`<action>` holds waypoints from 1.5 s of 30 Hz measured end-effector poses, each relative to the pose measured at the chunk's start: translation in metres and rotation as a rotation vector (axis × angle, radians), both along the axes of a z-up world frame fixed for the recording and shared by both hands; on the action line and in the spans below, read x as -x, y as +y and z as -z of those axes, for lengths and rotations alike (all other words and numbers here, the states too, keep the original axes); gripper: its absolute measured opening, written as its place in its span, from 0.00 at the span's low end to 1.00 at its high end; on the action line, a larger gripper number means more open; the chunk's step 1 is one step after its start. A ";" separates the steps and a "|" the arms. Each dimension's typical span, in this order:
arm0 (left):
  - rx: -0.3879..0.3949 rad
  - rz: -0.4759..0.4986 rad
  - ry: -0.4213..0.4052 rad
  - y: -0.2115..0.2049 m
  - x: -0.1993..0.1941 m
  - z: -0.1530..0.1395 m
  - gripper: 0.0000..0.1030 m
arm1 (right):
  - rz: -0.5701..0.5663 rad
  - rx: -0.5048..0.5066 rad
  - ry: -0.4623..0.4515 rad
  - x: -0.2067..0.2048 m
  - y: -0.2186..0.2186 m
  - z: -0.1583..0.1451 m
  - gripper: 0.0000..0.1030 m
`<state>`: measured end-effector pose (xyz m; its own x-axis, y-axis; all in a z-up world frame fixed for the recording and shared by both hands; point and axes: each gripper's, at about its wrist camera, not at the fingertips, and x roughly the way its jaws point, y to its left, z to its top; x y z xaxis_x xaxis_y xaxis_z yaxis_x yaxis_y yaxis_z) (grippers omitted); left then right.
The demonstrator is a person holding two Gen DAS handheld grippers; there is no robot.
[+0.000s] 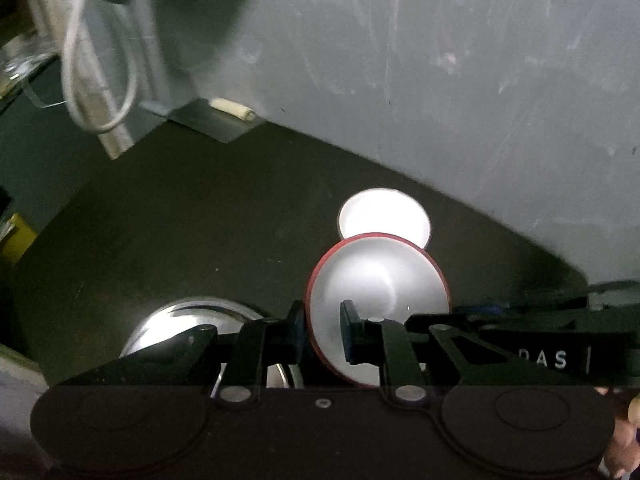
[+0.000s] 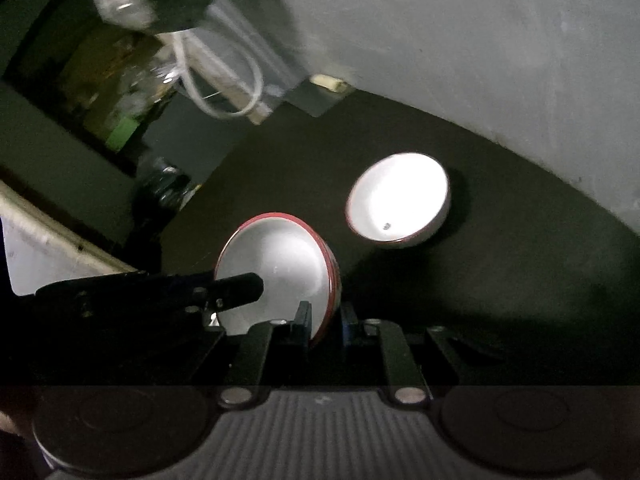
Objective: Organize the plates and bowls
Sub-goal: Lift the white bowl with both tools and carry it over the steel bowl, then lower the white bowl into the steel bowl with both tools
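Both tools grip one red-rimmed bowl (image 1: 376,308): the left tool (image 1: 323,330) and the right tool (image 2: 326,322) each clamp its rim from opposite sides, tilted above the dark table (image 1: 180,220). It looks like the carry stage; next it should nest into the white bowl (image 2: 400,200) just beyond. Metal dish (image 1: 192,328) lies half hidden behind the left tool.

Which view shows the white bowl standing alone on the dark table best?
The right wrist view. There the white bowl with a thin red rim shows whole, with its inside and outer wall clear of everything. In the left wrist view the same bowl is overexposed, and its near edge is hidden behind the red-rimmed dish held in the fingers.
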<state>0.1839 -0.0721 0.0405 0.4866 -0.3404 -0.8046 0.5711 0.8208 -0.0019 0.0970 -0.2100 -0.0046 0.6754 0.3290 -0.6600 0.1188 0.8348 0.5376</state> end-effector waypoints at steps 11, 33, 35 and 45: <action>0.126 -0.247 0.033 0.046 0.077 -0.013 0.19 | -0.300 0.126 -0.056 0.039 0.028 -0.028 0.17; 0.155 -0.488 0.143 0.102 0.130 0.010 0.19 | -0.609 0.175 -0.021 0.051 0.084 -0.020 0.17; 0.145 -0.486 0.156 0.103 0.131 0.013 0.19 | -0.613 0.174 -0.015 0.051 0.085 -0.017 0.17; 0.119 -0.484 0.206 0.109 0.128 0.022 0.19 | -0.626 0.164 0.035 0.046 0.092 -0.009 0.17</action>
